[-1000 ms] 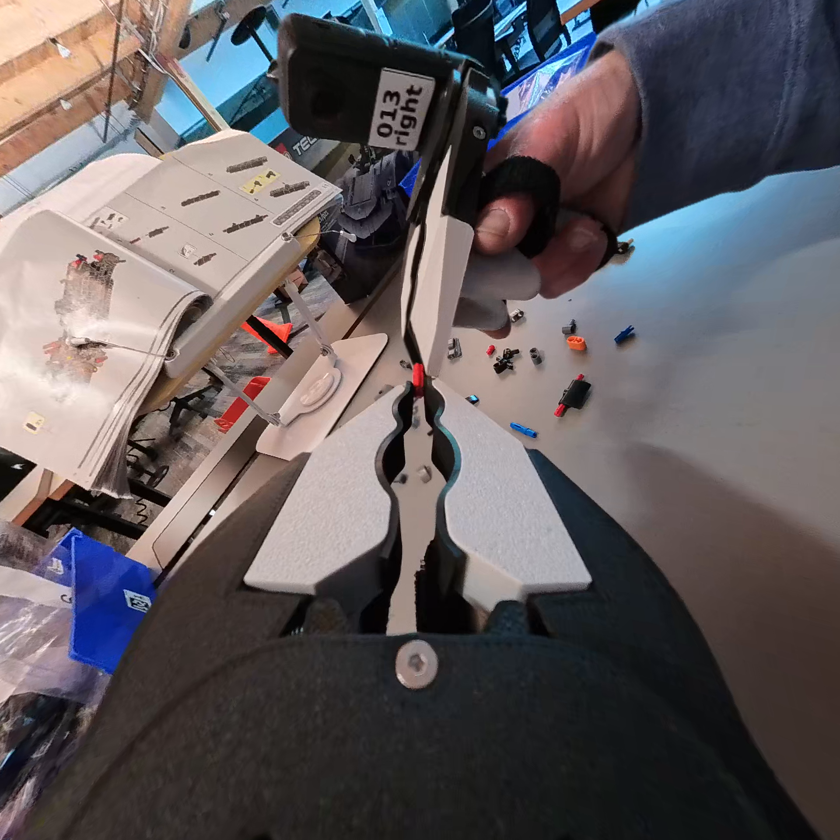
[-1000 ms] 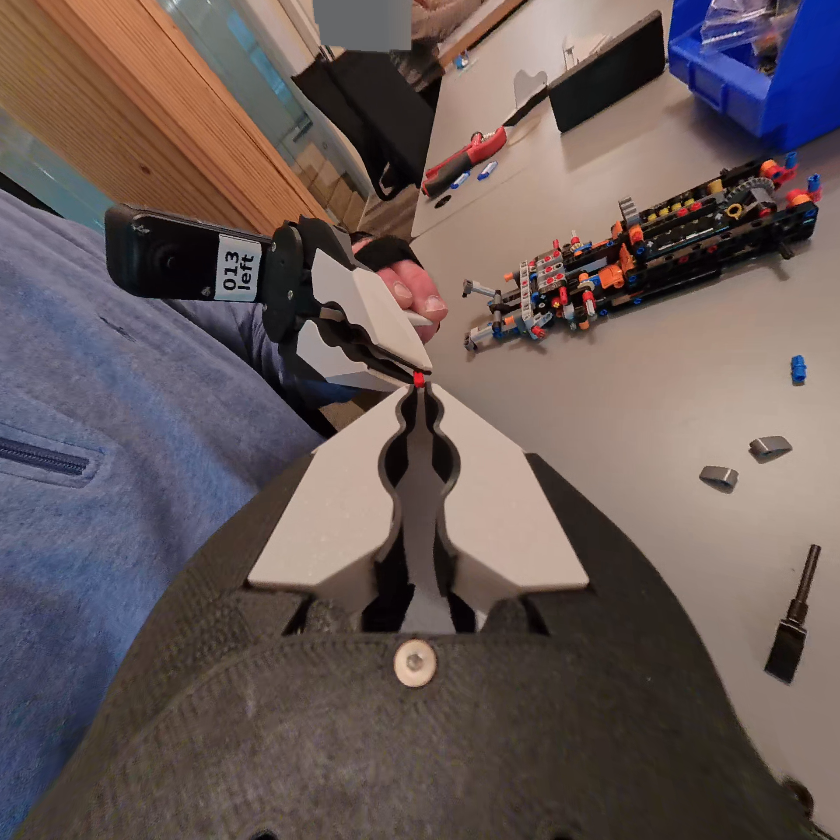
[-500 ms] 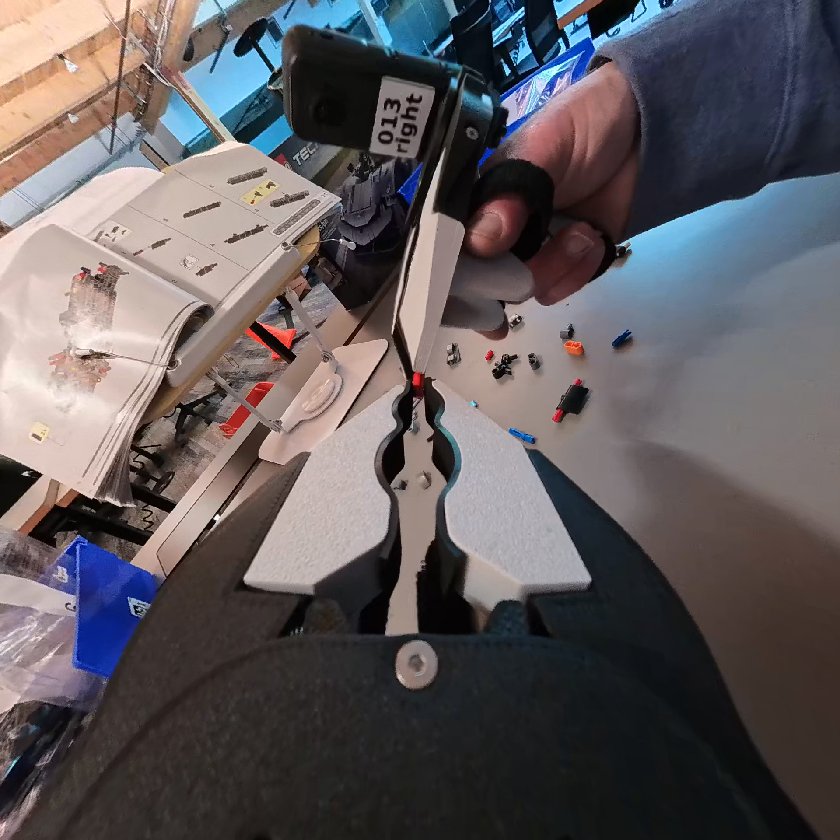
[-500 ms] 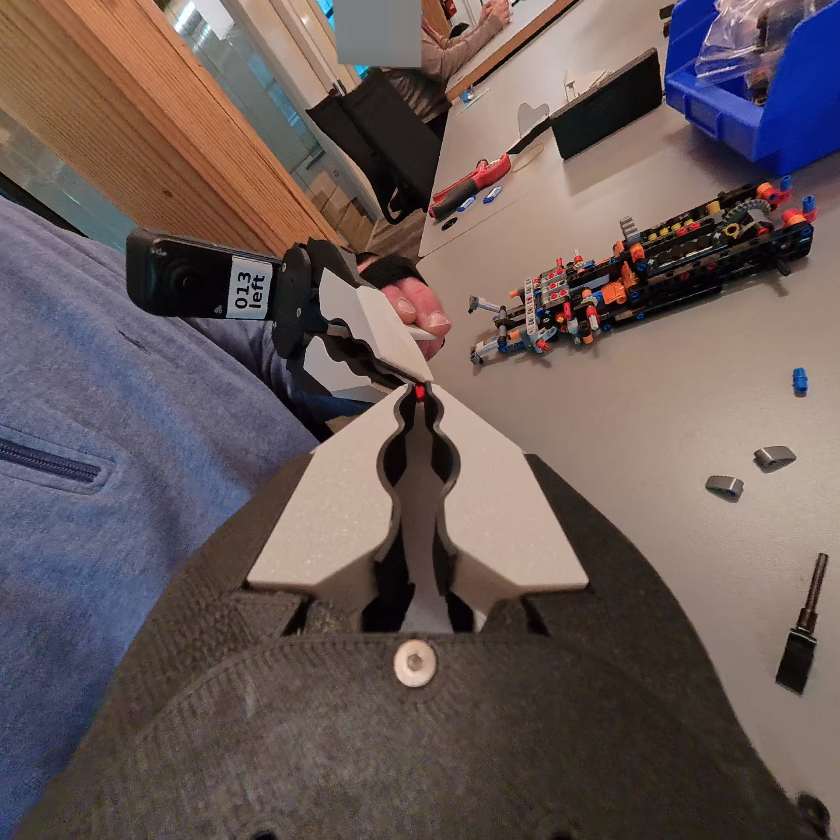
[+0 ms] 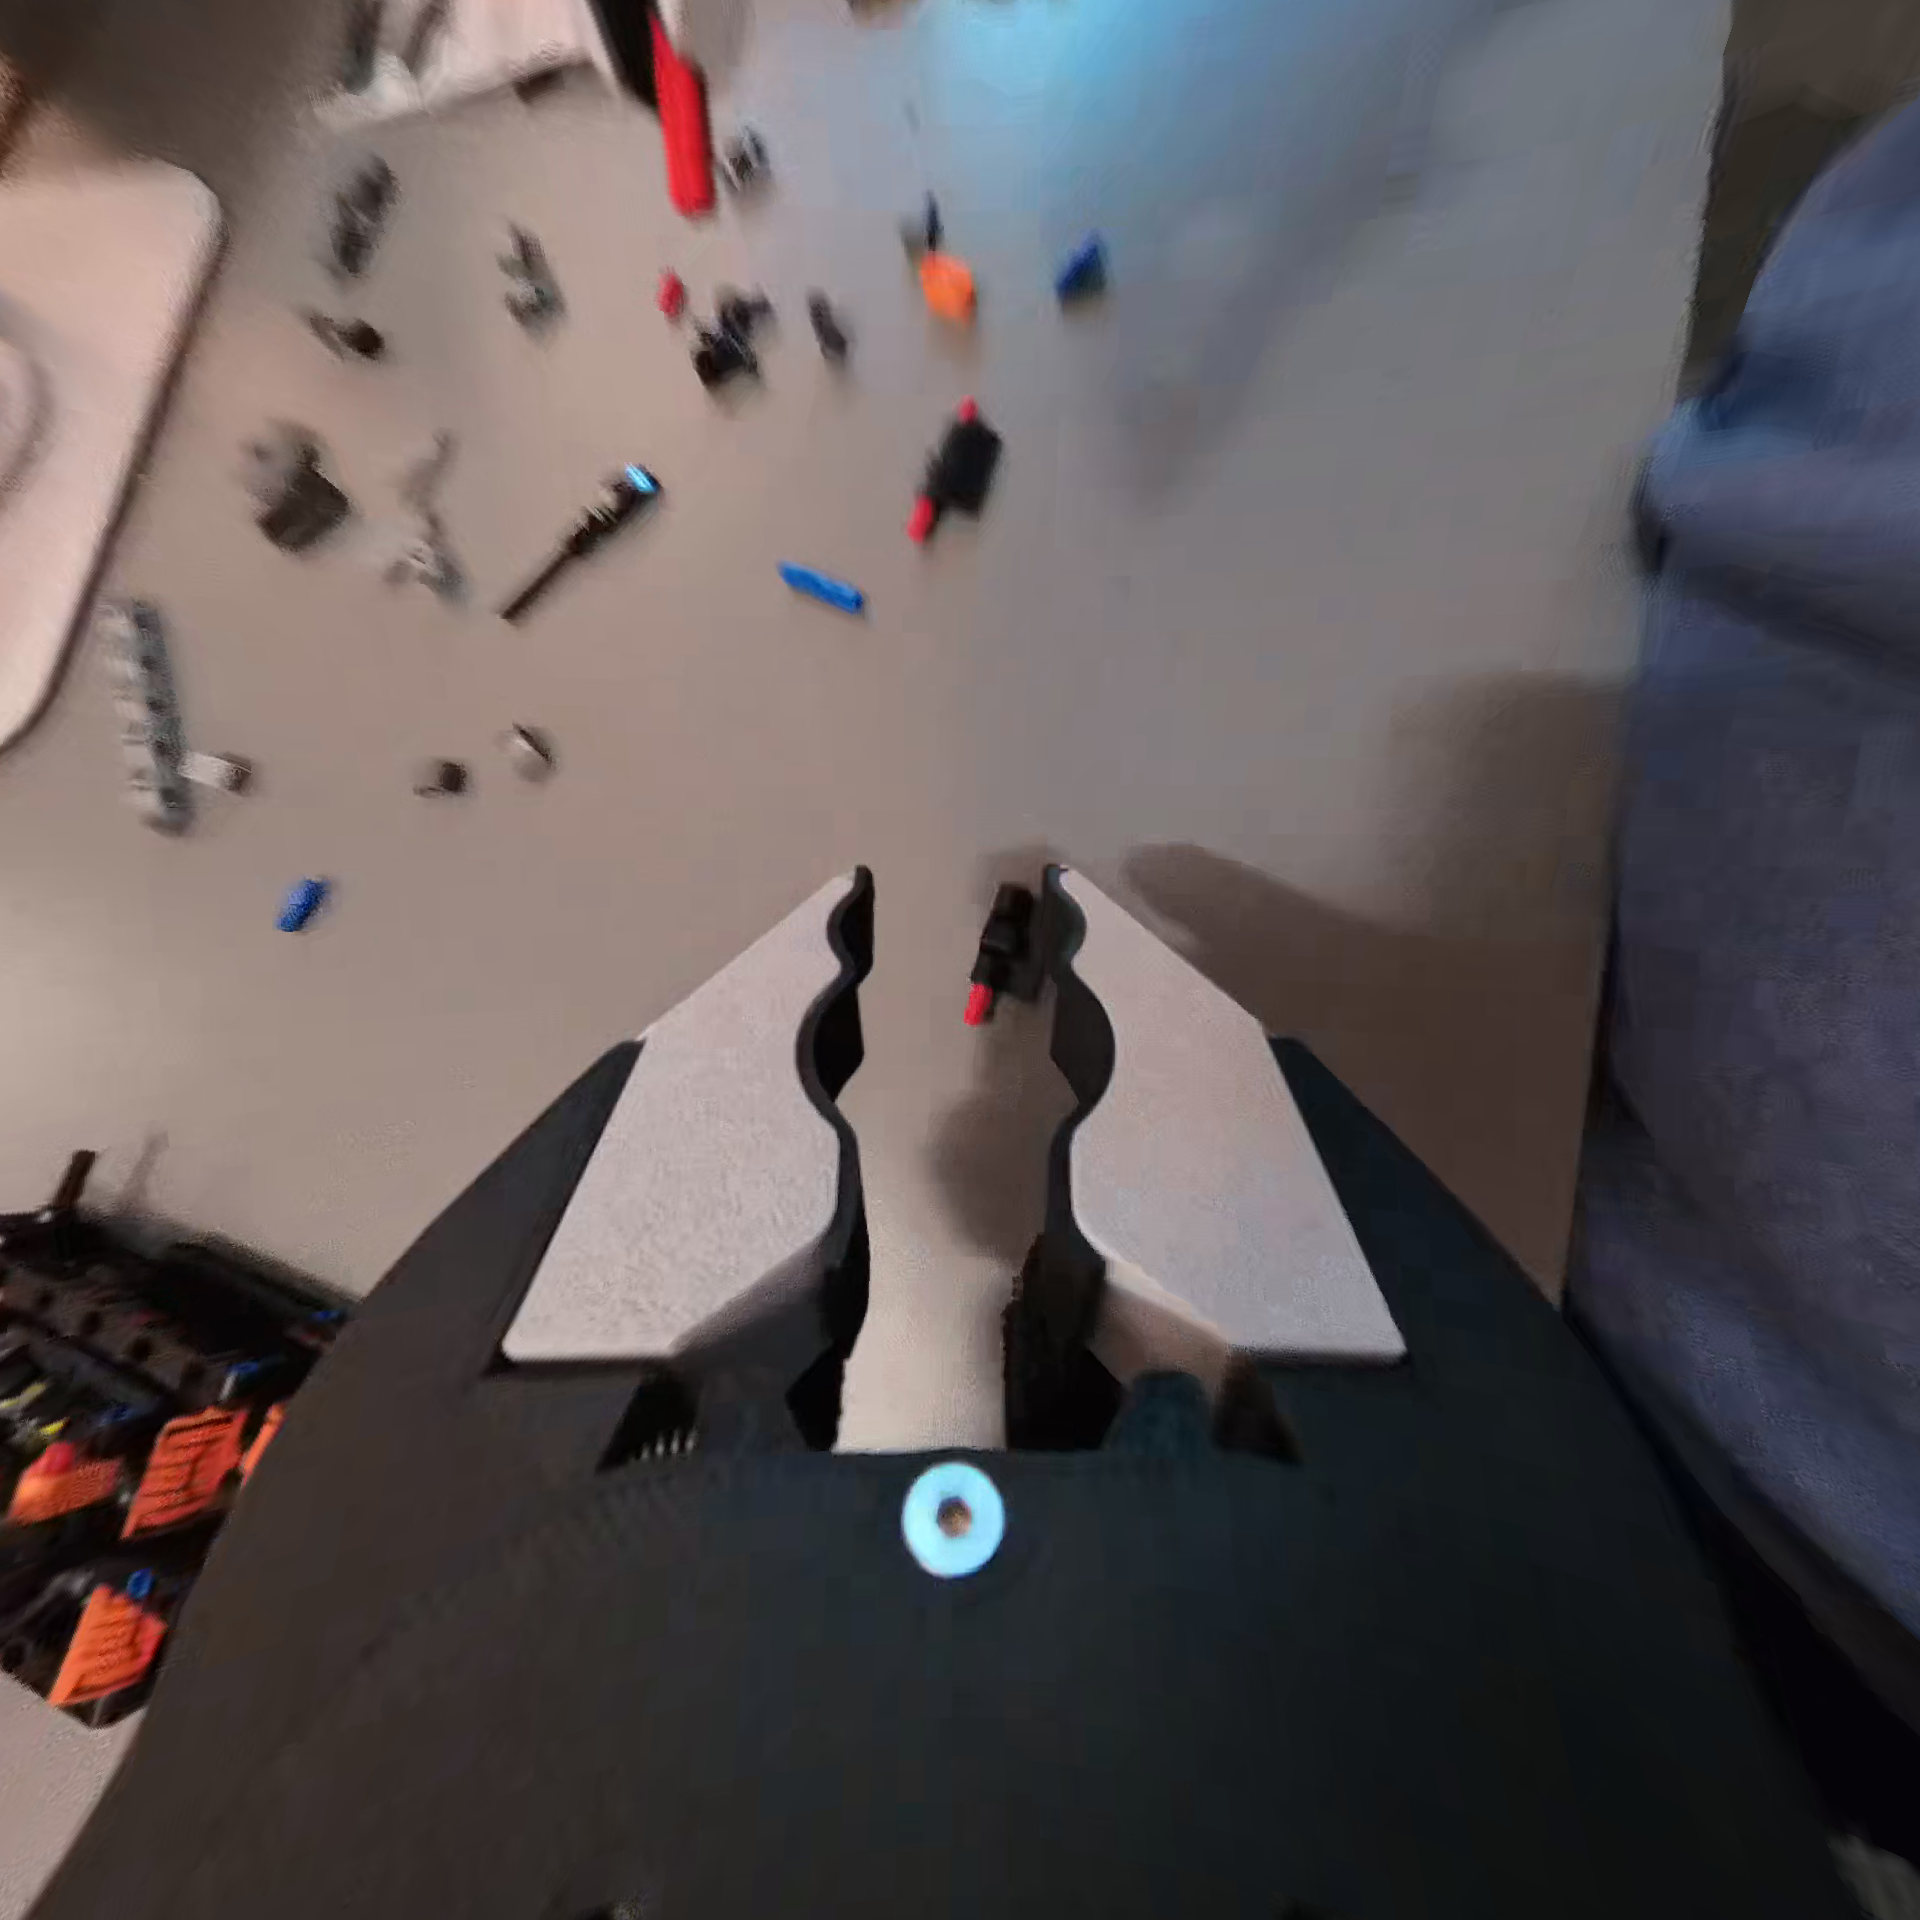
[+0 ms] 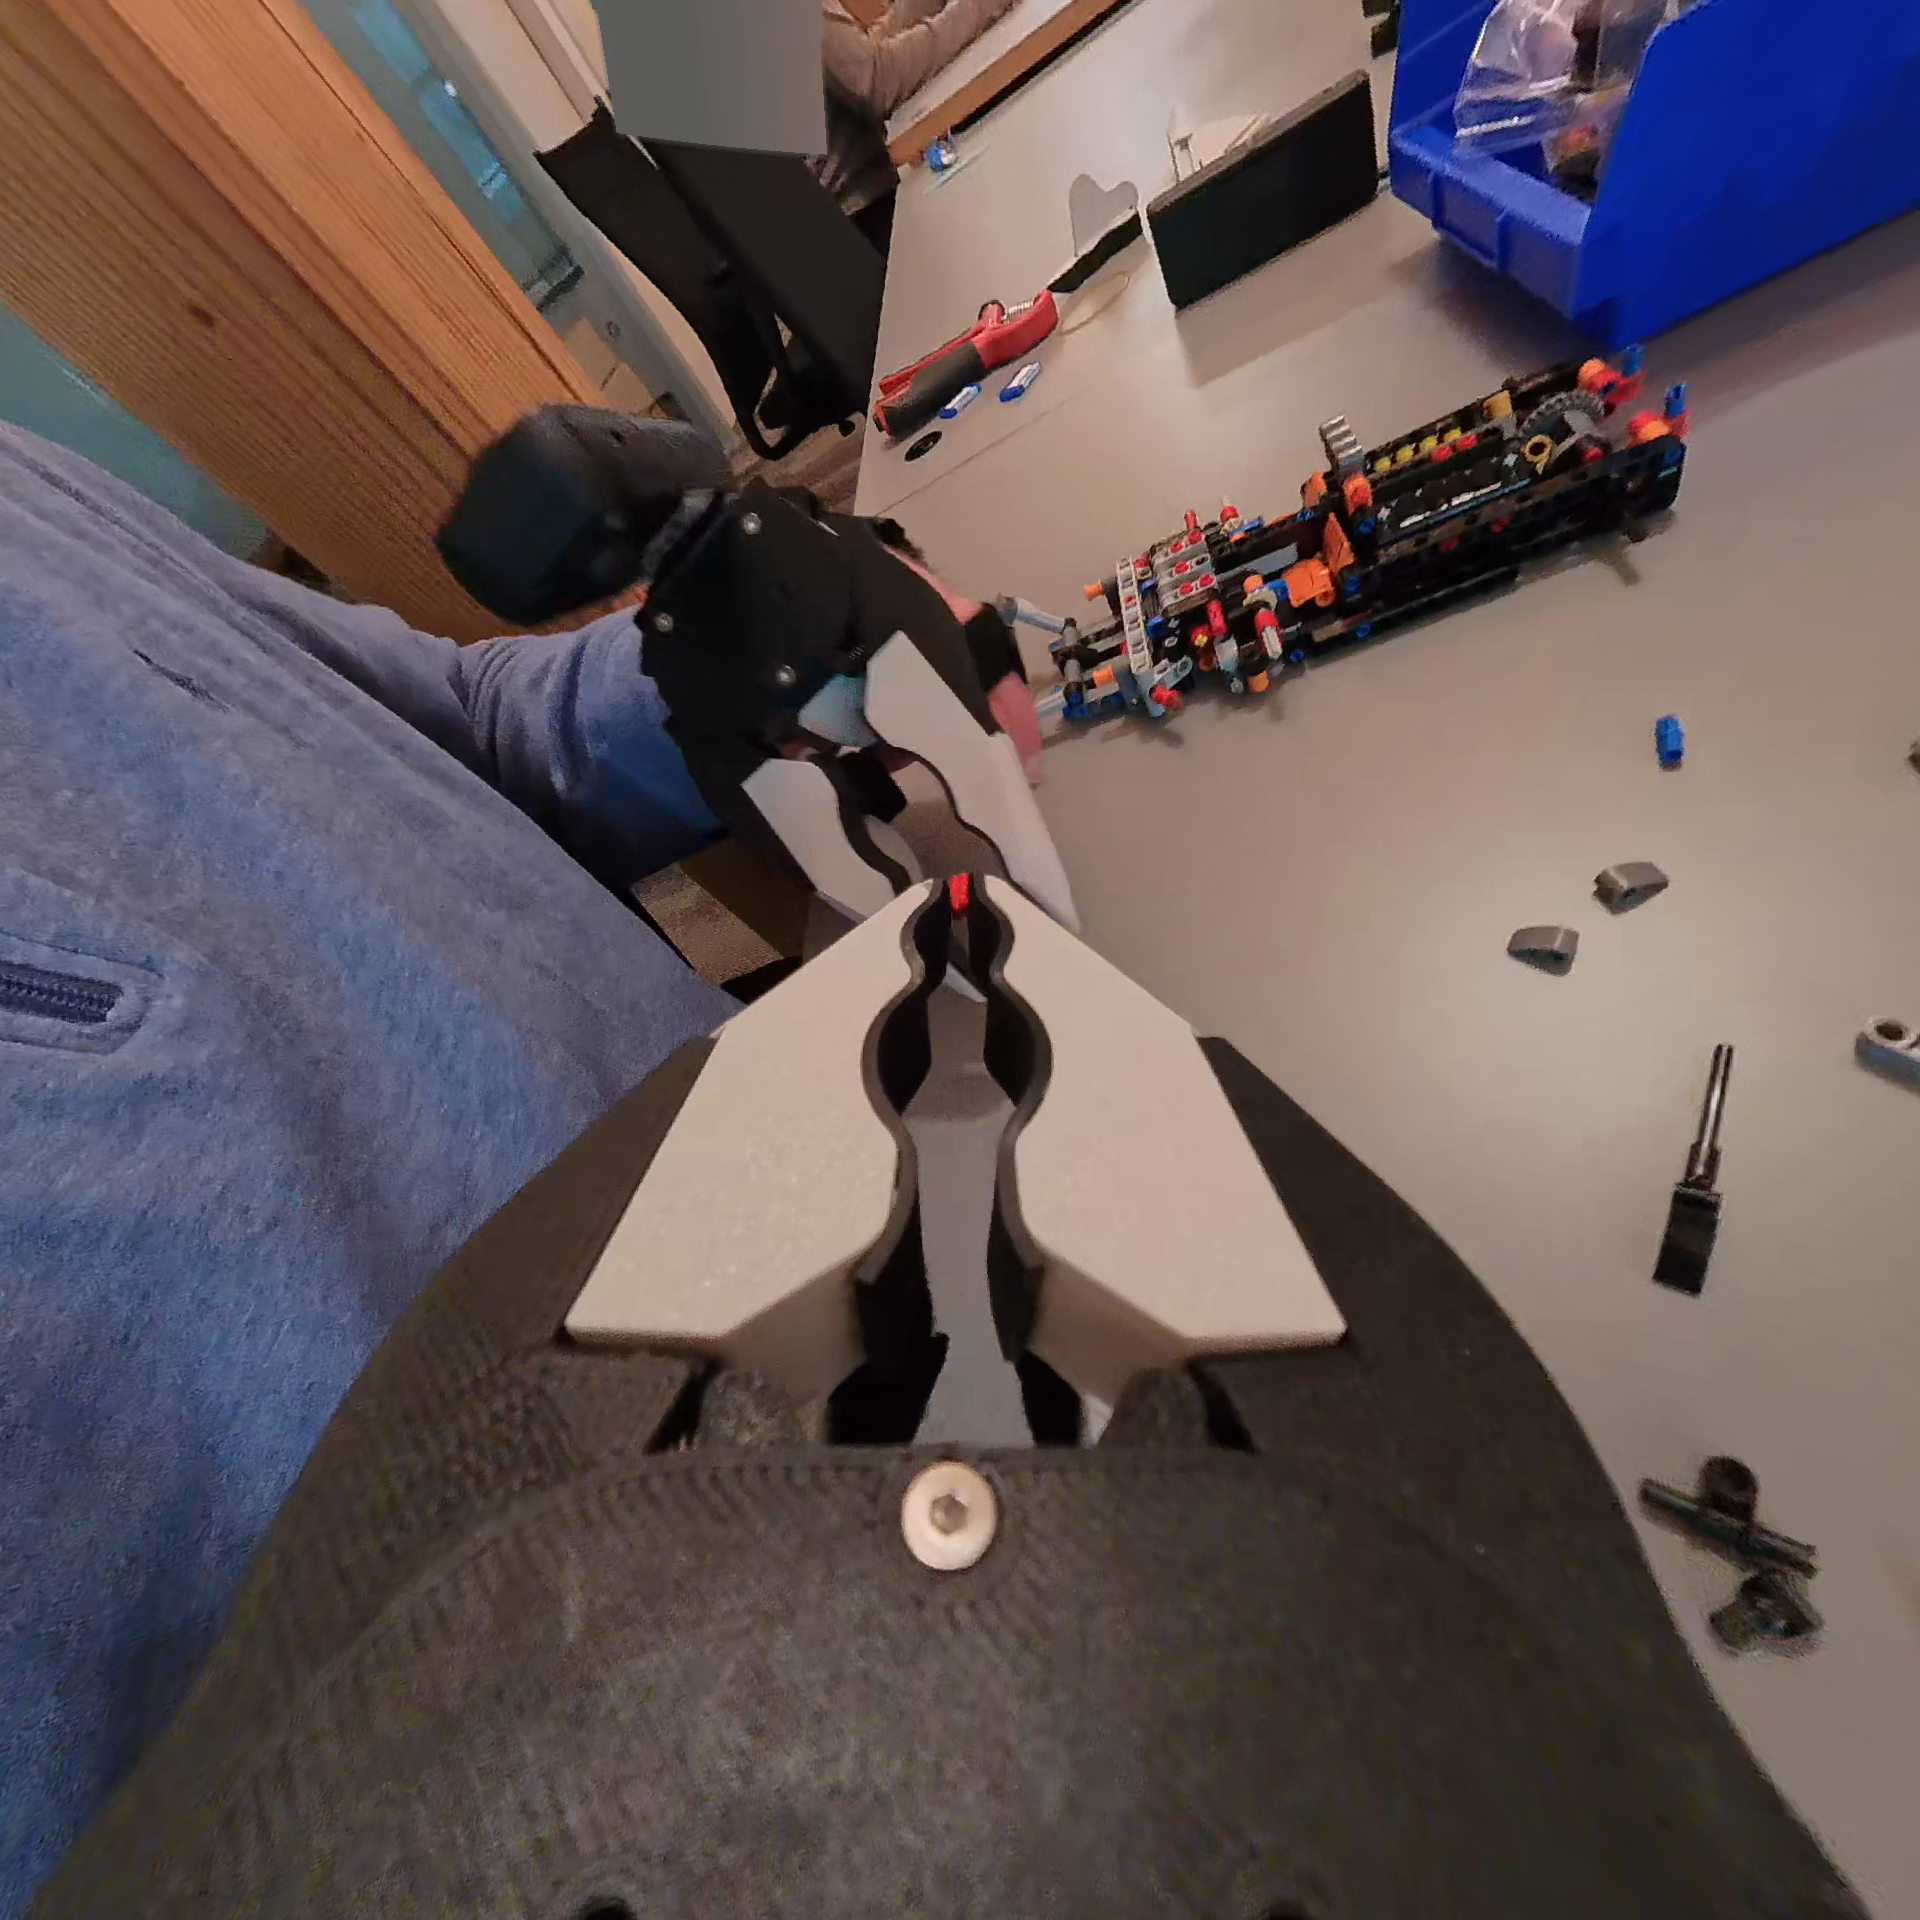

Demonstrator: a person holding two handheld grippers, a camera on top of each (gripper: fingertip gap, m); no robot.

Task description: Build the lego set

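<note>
My right gripper (image 6: pixel 958 891) is shut on a small red lego pin (image 6: pixel 958 900) at its tips, above the grey table (image 6: pixel 1299 883). My left gripper (image 5: pixel 956 883) is open and points down at the table. A small black piece with a red pin end (image 5: pixel 1003 956) sits against the inner face of its right finger; I cannot tell if it rests on the table. In the right wrist view a left gripper finger (image 6: pixel 966 769) shows just beyond my right tips. The long black and orange lego model (image 6: pixel 1403 540) lies farther back, and also shows in the left wrist view (image 5: pixel 125 1382).
Loose small parts lie across the table: a blue pin (image 5: pixel 821 587), a black-red piece (image 5: pixel 956 468), an orange piece (image 5: pixel 945 286), grey parts (image 6: pixel 1543 943), a black axle piece (image 6: pixel 1694 1195). A blue bin (image 6: pixel 1662 208) stands at the back right. A blue sleeve (image 5: pixel 1766 831) is on the right. The left gripper's tips are roughly 11 cm from the right gripper's.
The grippers were tip to tip on a red piece. The left gripper has opened, swung down toward the table and moved away; the right stays shut on the red pin.
</note>
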